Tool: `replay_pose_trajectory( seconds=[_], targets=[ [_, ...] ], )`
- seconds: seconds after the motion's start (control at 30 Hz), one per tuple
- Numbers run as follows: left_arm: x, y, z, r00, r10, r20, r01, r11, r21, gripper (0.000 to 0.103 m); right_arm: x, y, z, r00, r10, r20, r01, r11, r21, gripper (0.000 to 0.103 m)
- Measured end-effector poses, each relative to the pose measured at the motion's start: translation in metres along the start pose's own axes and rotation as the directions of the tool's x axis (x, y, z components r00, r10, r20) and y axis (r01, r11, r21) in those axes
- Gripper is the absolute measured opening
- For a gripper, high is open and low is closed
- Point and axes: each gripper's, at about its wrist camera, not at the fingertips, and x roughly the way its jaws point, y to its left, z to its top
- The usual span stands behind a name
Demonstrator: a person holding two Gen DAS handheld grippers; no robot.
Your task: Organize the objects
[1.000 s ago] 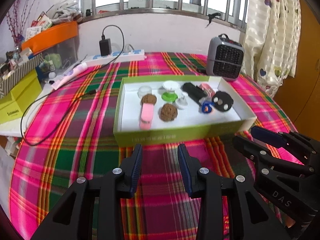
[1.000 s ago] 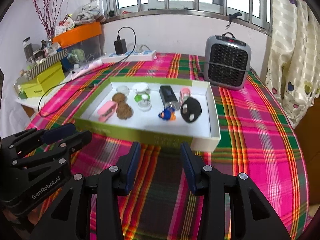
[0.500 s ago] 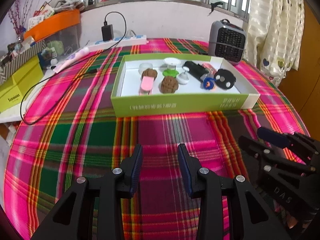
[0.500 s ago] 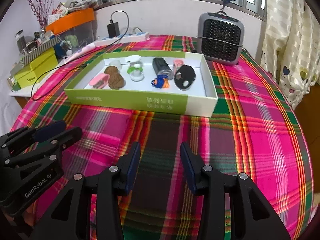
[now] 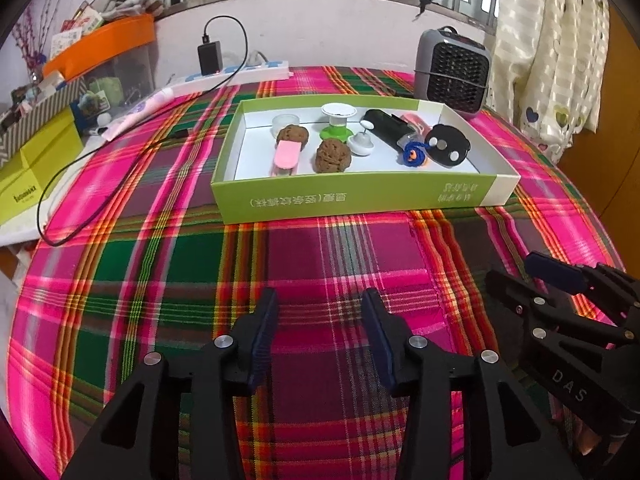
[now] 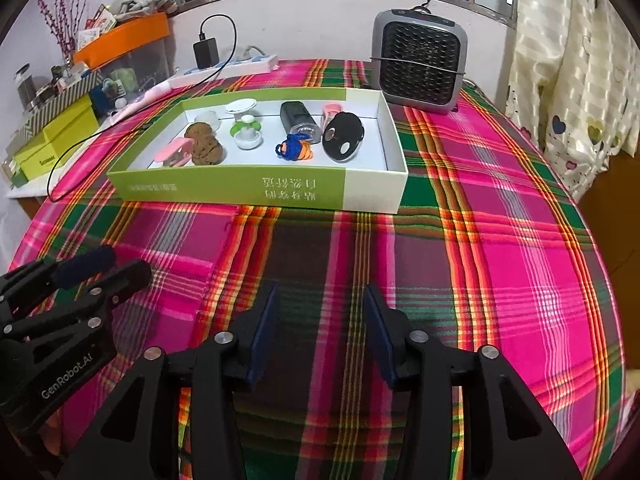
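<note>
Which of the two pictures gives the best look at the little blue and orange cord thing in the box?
The right wrist view: the small blue-and-orange knotted cord lies in the open there, both colours clear. In the left wrist view it shows mostly blue, crowded against neighbouring items.

Left gripper (image 5: 320, 316) and right gripper (image 6: 320, 312) angle downward, empty jaws opening.

left gripper (image 6: 100, 276): "GenRobot.AI" | right gripper (image 5: 560, 280): "DAS" | green box (image 5: 360, 196): Chinese print, unreadable

The left gripper (image 5: 320, 334) and right gripper (image 6: 318, 330) are showing matte black skeleton-framed arms, dark blue ribbed pads (image 5: 262, 342) and silver screw heads. White lettering is marking their sides, "GenRobot.AI" on the left one, "DAS" on the right.
</note>
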Motion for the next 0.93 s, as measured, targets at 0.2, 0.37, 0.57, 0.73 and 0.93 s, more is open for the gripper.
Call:
replay_pose_trajectory(
  seconds=[0.2,0.37,0.57,0.73,0.93],
  targets=[
    [-0.0003,-0.0015,0.0001,1.000,0.009,-0.003,-0.009,1.000,0.013,0.045,0.0002,0.0000,-0.0005,1.000,0.002,0.000,-0.002,1.000,0.002,0.048],
    [-0.0001,-0.0014,0.0003,1.000,0.013,-0.004,-0.012,1.000,0.014,0.047,0.0003,-0.0001,-0.0007,1.000,0.000,0.000,0.000,1.000,0.001,0.048],
    [0.0001,-0.0025,-0.0001,1.000,0.009,-0.004,-0.009,1.000,0.015,0.049,0.0002,0.0001,-0.0009,1.000,0.000,0.000,0.000,1.000,0.001,0.049],
    [-0.0003,-0.0017,-0.0001,1.000,0.009,-0.004,-0.009,1.000,0.014,0.049,0.0002,0.0002,-0.0010,1.000,0.001,0.000,-0.001,1.000,0.002,0.049],
    [-0.0003,-0.0025,0.0000,1.000,0.010,-0.004,-0.009,1.000,0.015,0.049,0.0002,0.0002,-0.0010,1.000,0.001,0.000,-0.001,1.000,0.002,0.049]
  ],
)
